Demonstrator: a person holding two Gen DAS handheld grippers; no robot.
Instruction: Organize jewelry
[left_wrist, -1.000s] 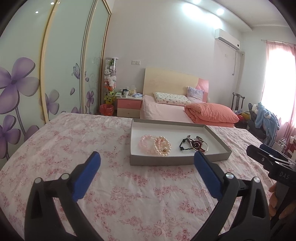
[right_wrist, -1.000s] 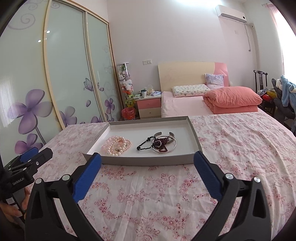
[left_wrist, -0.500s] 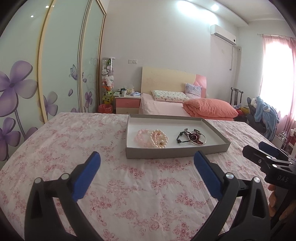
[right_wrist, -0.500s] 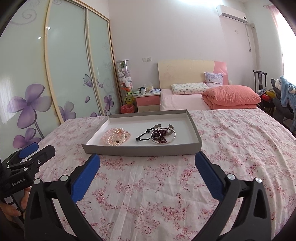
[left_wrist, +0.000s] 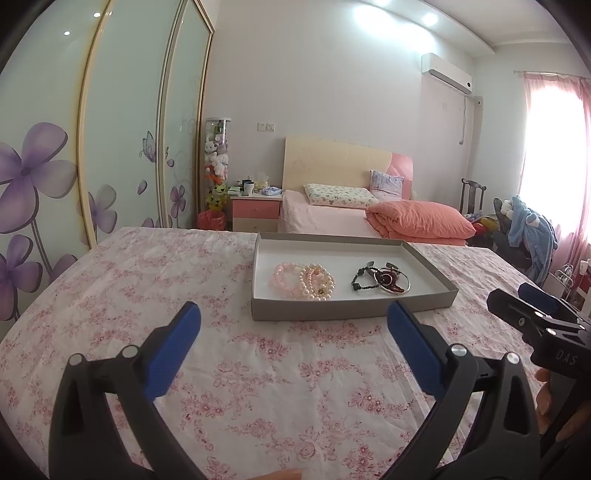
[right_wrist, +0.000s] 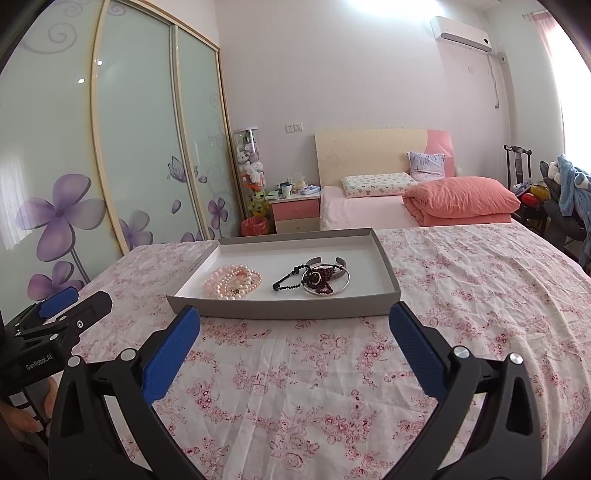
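A shallow grey tray (left_wrist: 347, 310) (right_wrist: 280, 312) lies on the pink floral bedspread ahead of both grippers. In it, on the left, is a heap of pink and pearl bracelets (left_wrist: 304, 282) (right_wrist: 233, 281). On the right lie a black bead string (left_wrist: 360, 282) (right_wrist: 286, 281), dark red beads (left_wrist: 388, 278) (right_wrist: 320, 277) and a silver bangle (left_wrist: 400, 291) (right_wrist: 332, 291). My left gripper (left_wrist: 293, 345) is open and empty, short of the tray. My right gripper (right_wrist: 294, 343) is open and empty, just before the tray's near wall. Each gripper shows at the other view's edge.
The bedspread (left_wrist: 258, 369) covers a wide flat surface. A second bed with an orange quilt (left_wrist: 421, 219) and a pink nightstand (left_wrist: 255, 212) stand behind. A flower-printed wardrobe (left_wrist: 55, 177) lines the left. A chair with blue clothing (left_wrist: 528, 232) is at the right.
Both grippers have dropped lower and tilted up, so the tray looks flatter and the room shows more. Both stay open and the jewelry has not moved.
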